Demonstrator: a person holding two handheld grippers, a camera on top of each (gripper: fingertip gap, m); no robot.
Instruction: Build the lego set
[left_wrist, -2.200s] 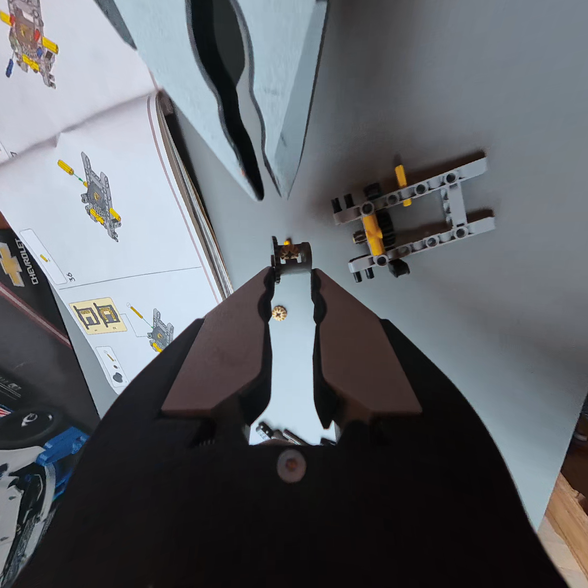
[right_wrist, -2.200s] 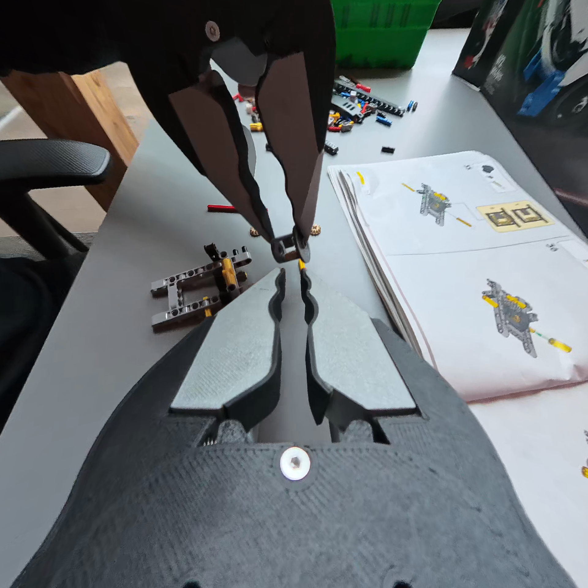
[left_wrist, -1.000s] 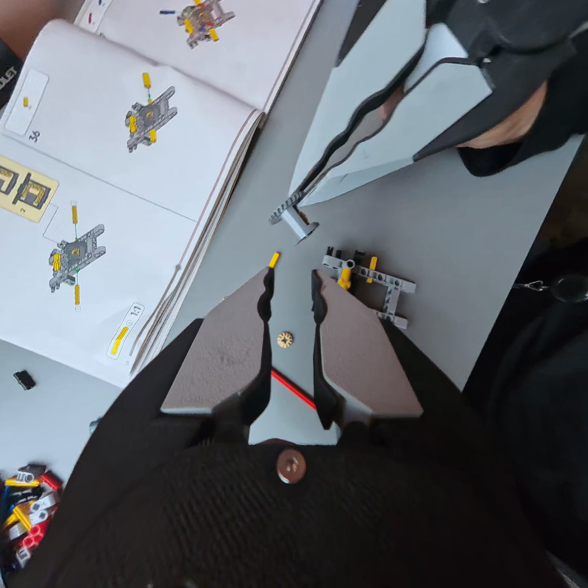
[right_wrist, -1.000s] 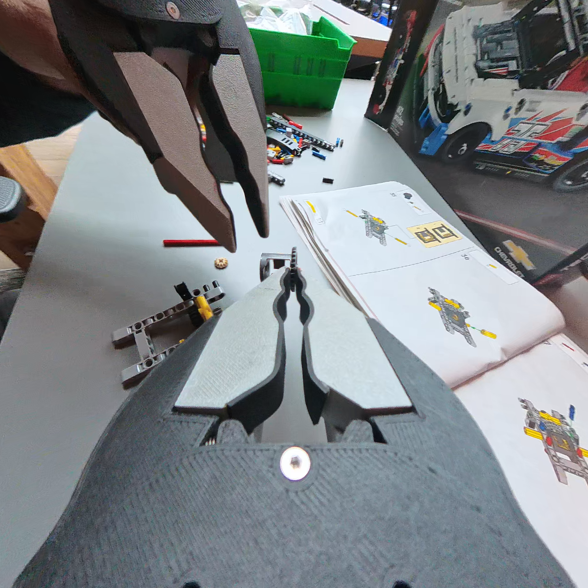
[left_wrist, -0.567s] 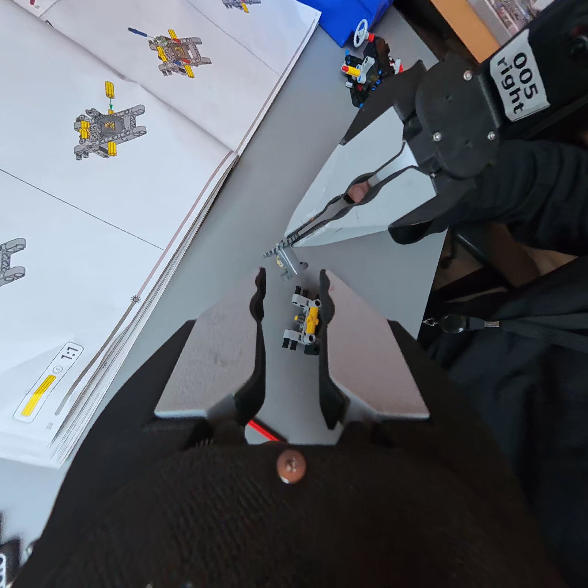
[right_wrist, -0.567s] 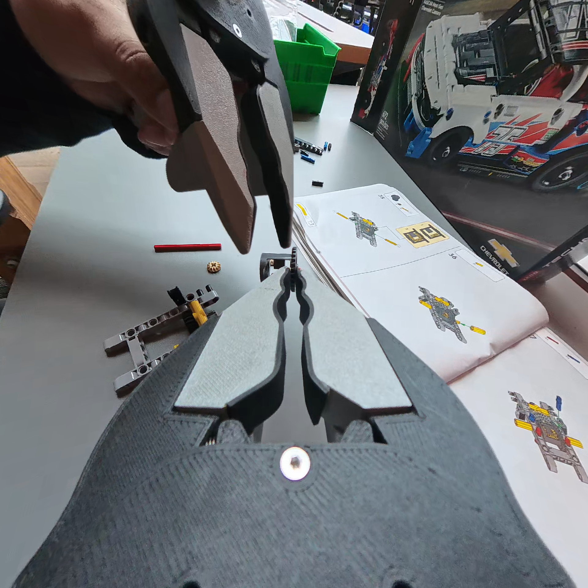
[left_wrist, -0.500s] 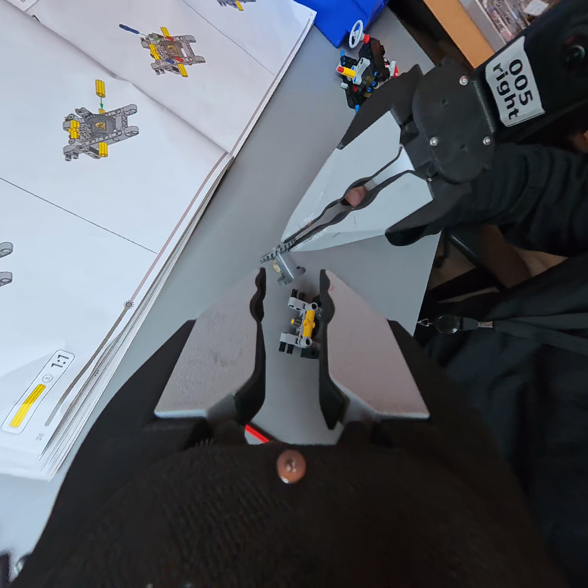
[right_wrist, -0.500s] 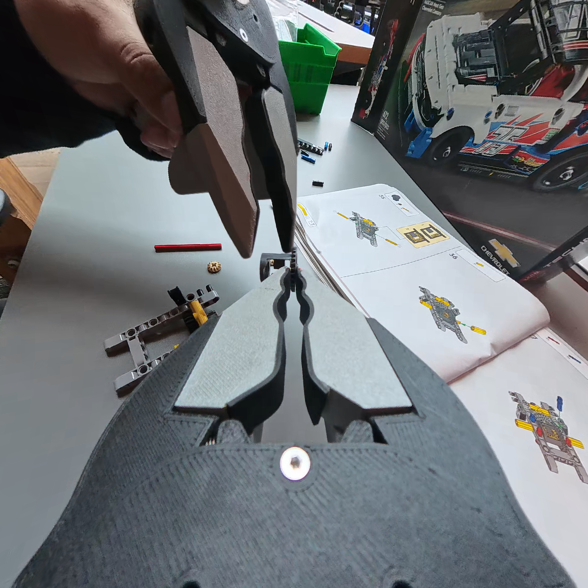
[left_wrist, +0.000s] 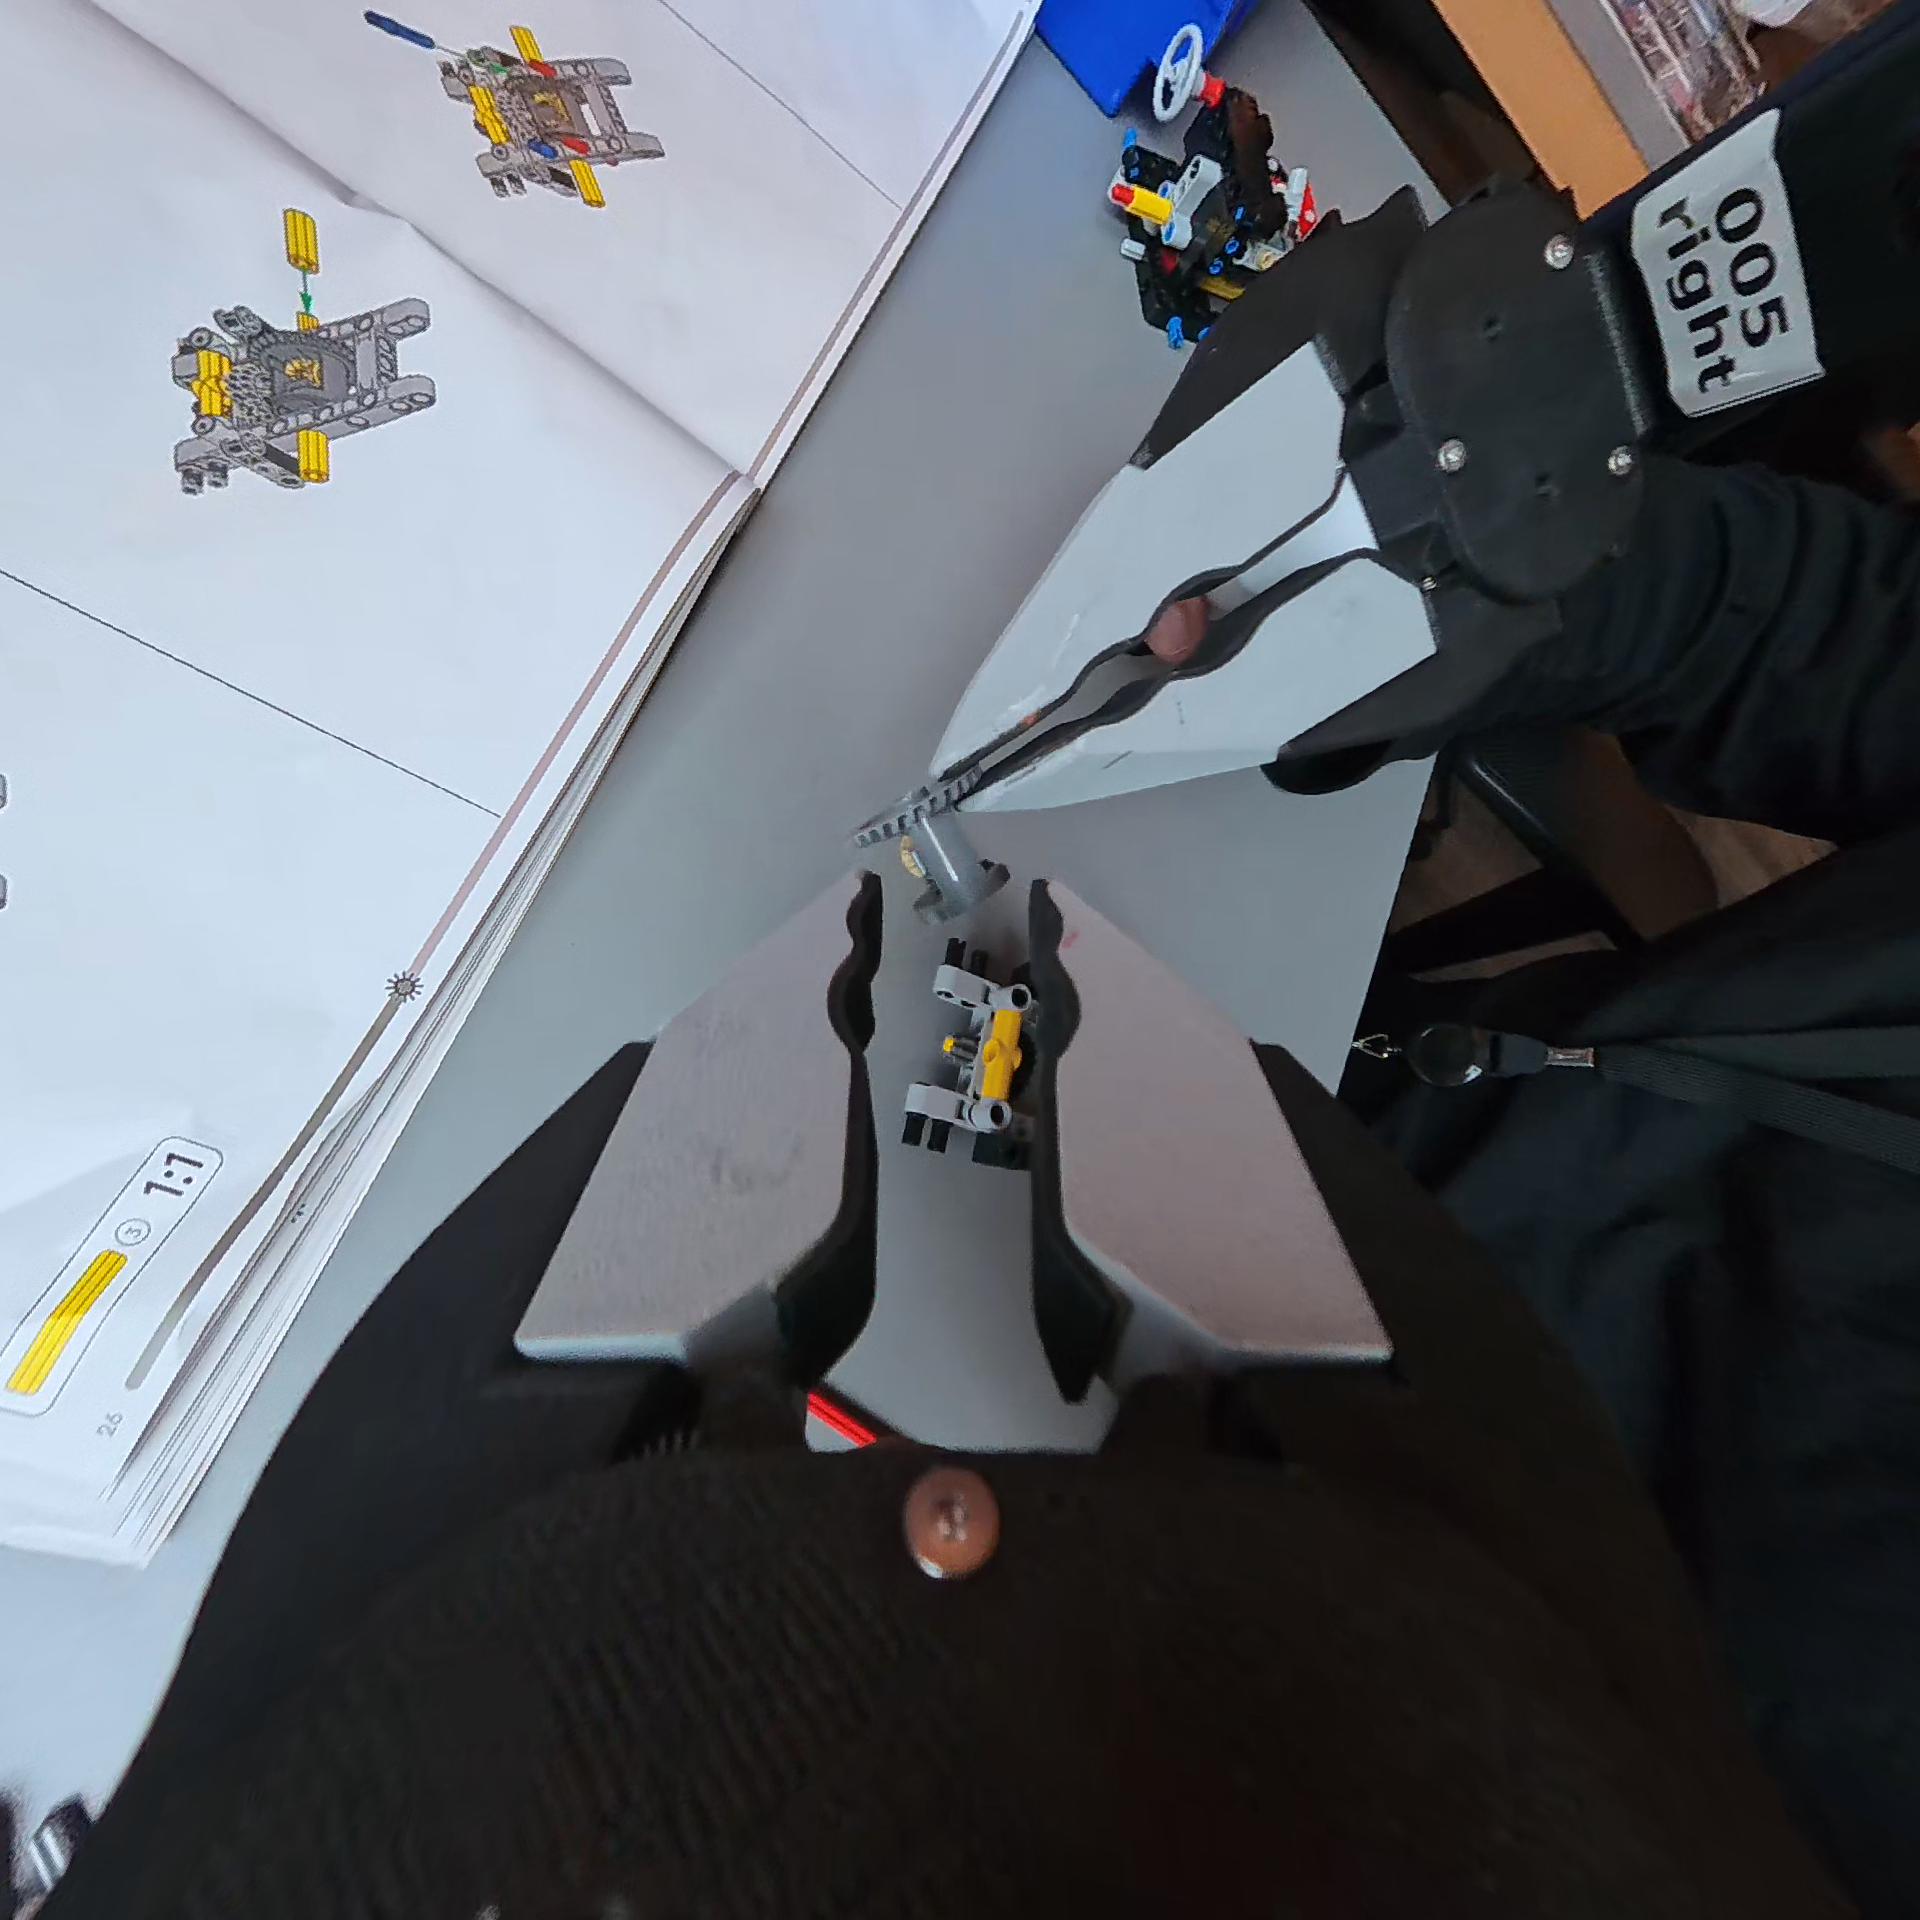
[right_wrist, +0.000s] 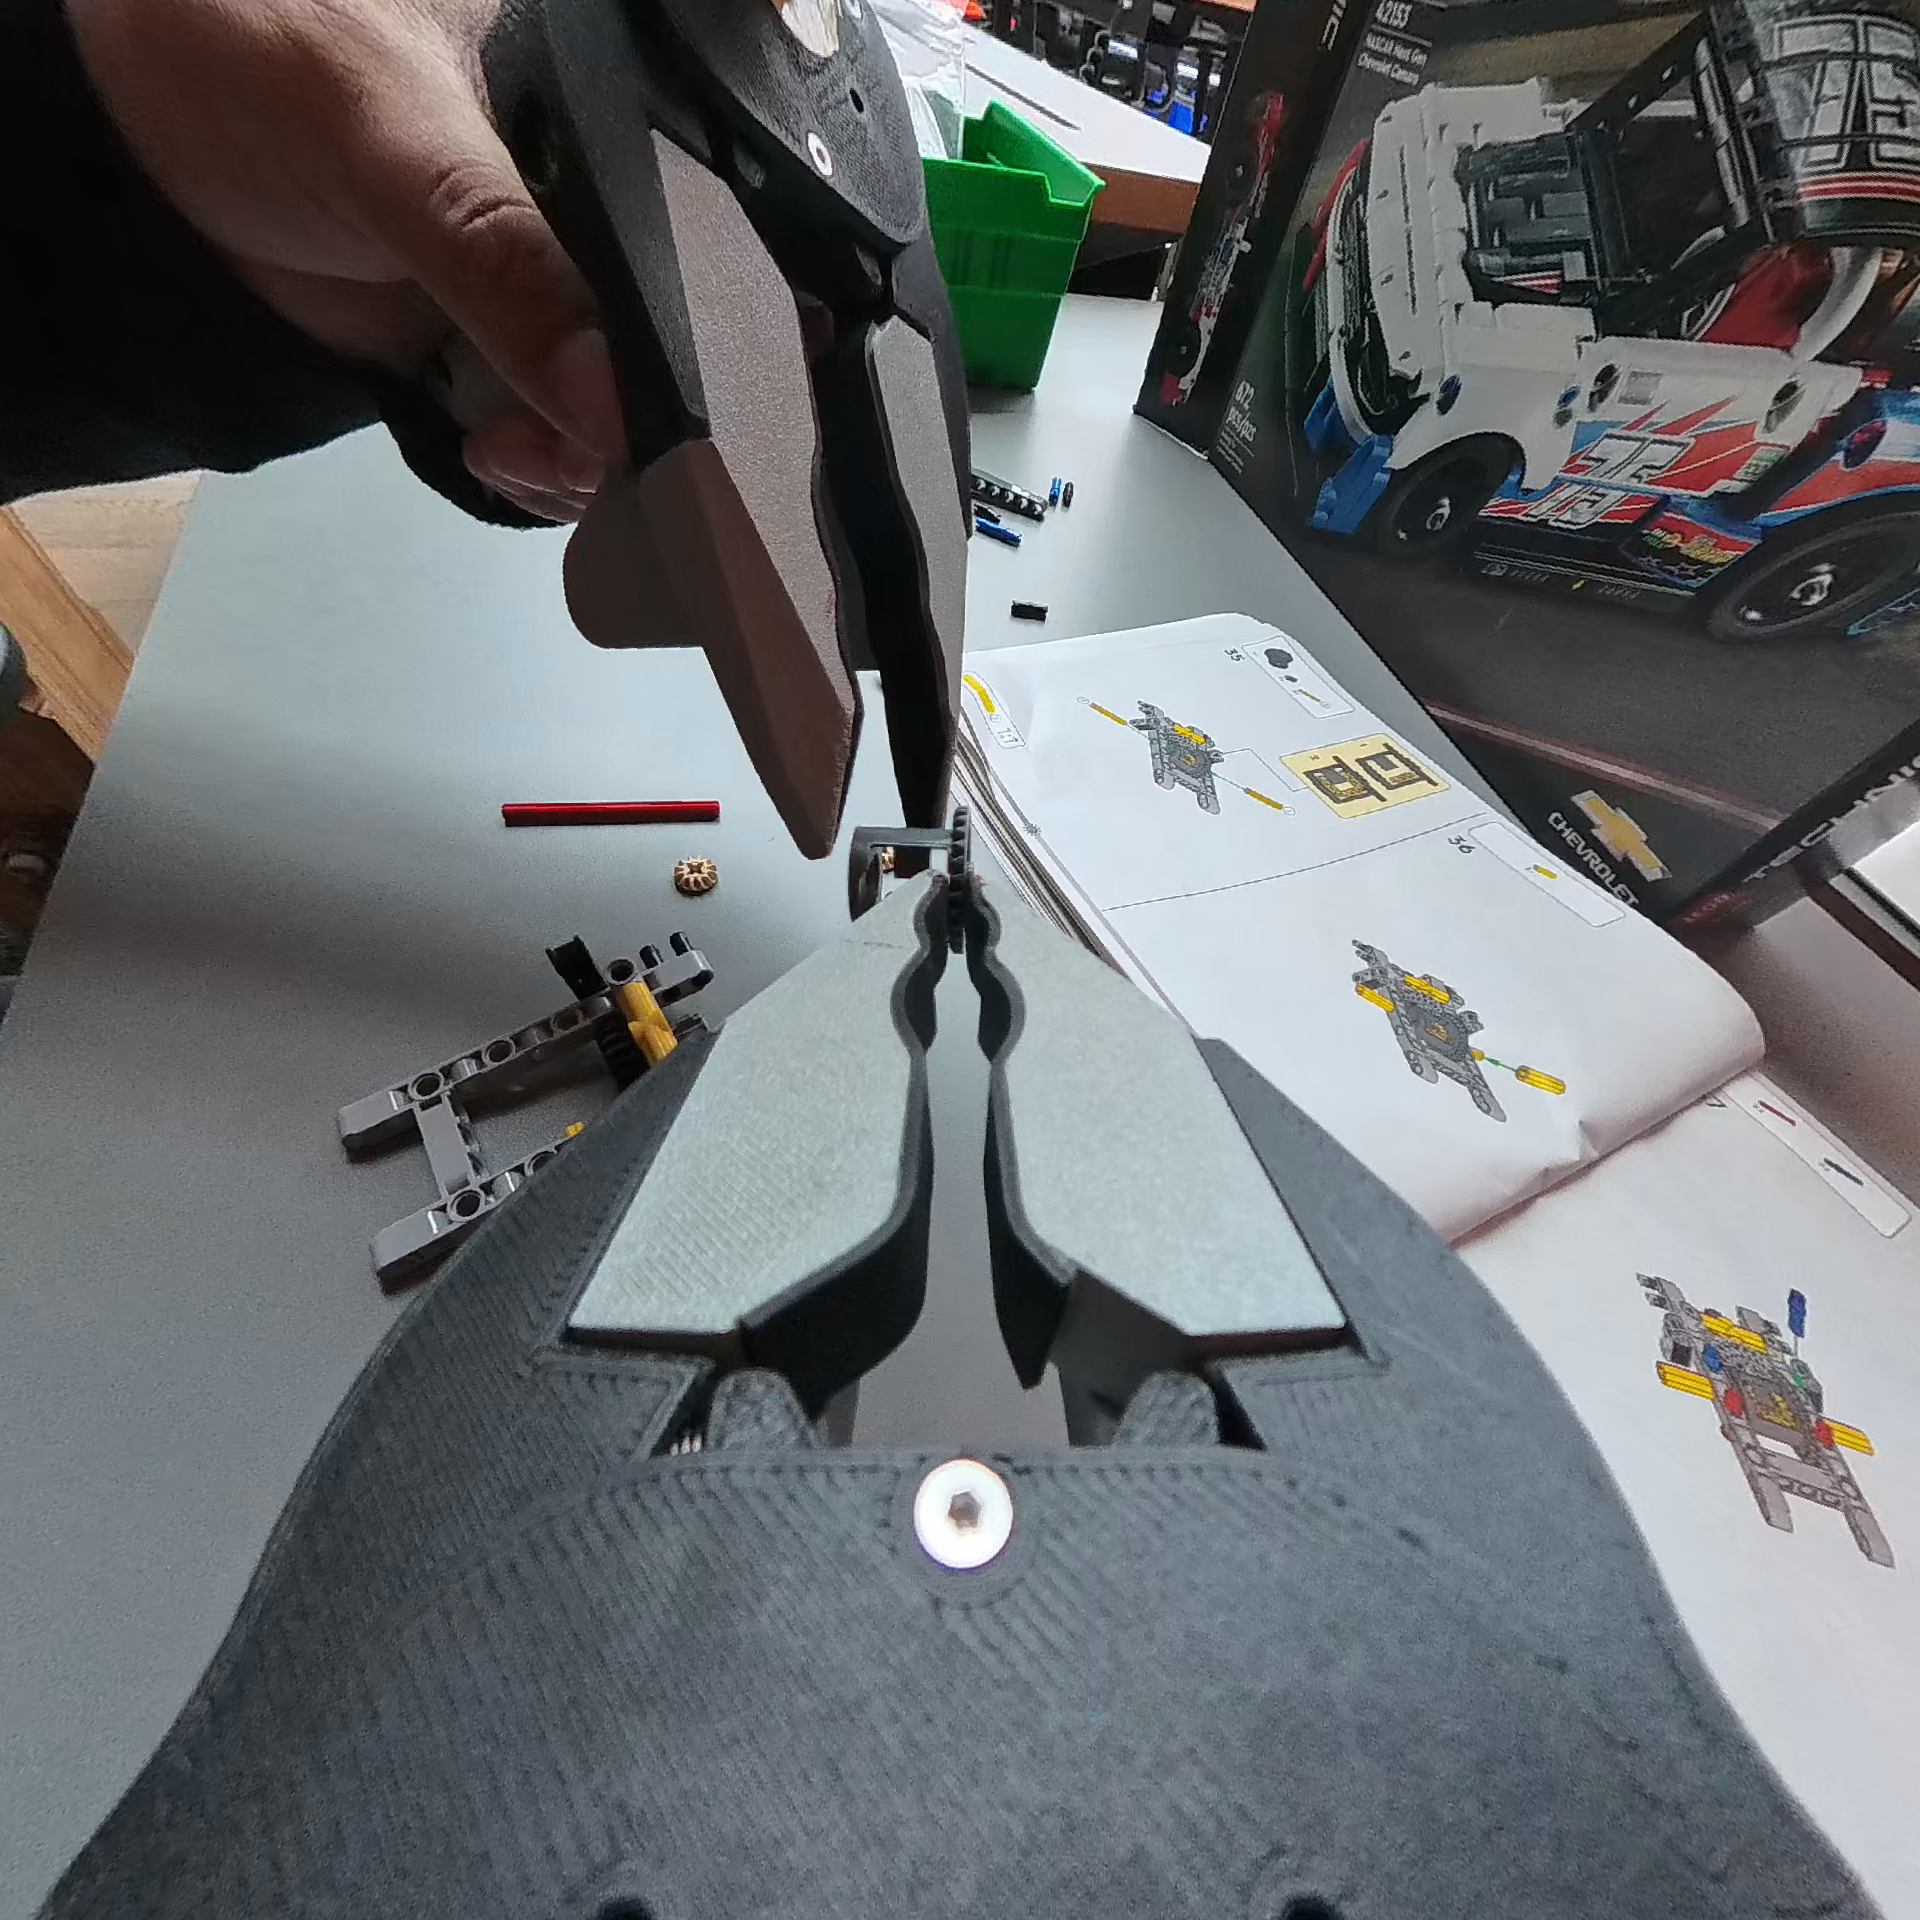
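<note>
My right gripper (right_wrist: 954, 906) is shut on the toothed ring of a small dark grey gear housing (right_wrist: 869, 860) and holds it just above the table. The housing also shows in the left wrist view (left_wrist: 943, 854). My left gripper (left_wrist: 952, 902) is open and empty. It points down from above, with its tips (right_wrist: 831, 821) right beside the housing. A grey beam frame with a yellow connector (right_wrist: 520, 1081) lies on the table left of the right gripper. It shows between my left fingers (left_wrist: 977, 1049).
A tan bevel gear (right_wrist: 694, 875) and a red axle (right_wrist: 610, 811) lie beyond the frame. An open instruction booklet (right_wrist: 1351, 883) lies right, with the set's box (right_wrist: 1610, 364) behind it. A green bin (right_wrist: 997, 239) and loose pieces (right_wrist: 1013, 504) are at the back. A small build (left_wrist: 1205, 229) stands near the table edge. Both grippers' tips are close together, under 4 cm apart. It is some 12 centimeters from my left tips to the red axle (right_wrist: 610, 811).
My left gripper let go of the gear housing, opened, rose and swung over it. Its tips have come down close to it. My right gripper took the housing by its ring and holds still.
</note>
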